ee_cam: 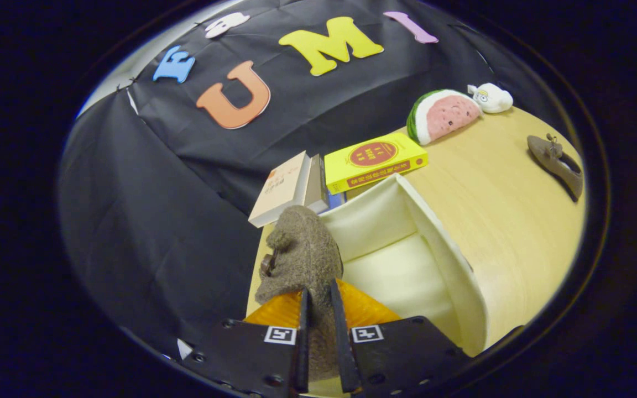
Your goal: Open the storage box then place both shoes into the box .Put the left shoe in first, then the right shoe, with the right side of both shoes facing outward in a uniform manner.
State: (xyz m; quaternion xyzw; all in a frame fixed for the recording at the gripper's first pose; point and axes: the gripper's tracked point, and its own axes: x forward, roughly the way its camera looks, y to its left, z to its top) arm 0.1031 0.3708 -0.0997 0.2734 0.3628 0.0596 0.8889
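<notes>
Gripper (318, 320) pinching first brown shoe (302, 254) over open storage box (407, 243); next, lowering inside, right side outward.

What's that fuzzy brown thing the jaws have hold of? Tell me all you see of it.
It is a brown shoe of fuzzy, suede-like cloth with a small bow and a metal trim on one side. The gripper has both jaws pressed on it, one on each side. It hangs at the open white box, its toe pointing away toward the books.

Brown shoe (302, 249) over open cream box (440, 243); second shoe (556, 160) on table.
</notes>
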